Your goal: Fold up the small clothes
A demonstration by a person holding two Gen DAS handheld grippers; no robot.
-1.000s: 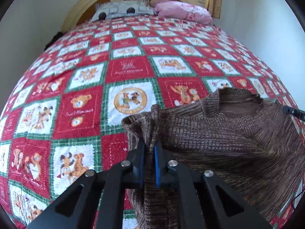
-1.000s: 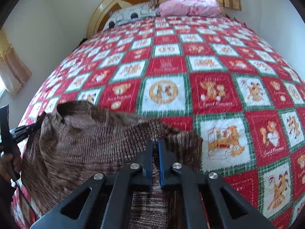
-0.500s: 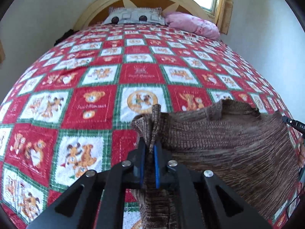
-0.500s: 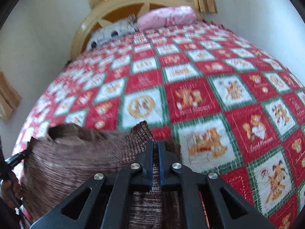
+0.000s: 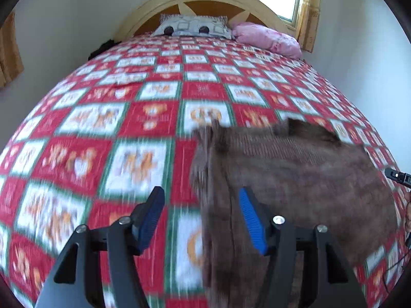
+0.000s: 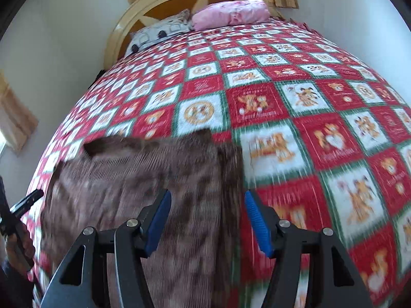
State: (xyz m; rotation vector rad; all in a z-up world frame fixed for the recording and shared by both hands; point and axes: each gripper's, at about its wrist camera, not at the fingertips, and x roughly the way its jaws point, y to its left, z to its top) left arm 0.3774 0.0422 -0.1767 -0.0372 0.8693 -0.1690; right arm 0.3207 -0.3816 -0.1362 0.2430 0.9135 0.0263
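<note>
We had both jaws opening, pads clear of the cloth. The brown ribbed knit sweater (image 5: pixel 295 179) lay on the red-and-white teddy-bear quilt (image 5: pixel 128 154), its left edge between our left gripper (image 5: pixel 200 215) pads, its right edge between our right gripper (image 6: pixel 208 218) pads.

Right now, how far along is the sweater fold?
Done: the brown sweater lies spread on the quilt, collar toward the headboard. In hand: nothing; the jaws of the left gripper and right gripper are opening, each with a sweater edge between them but unpressed. Left: no finished fold shows.
</note>
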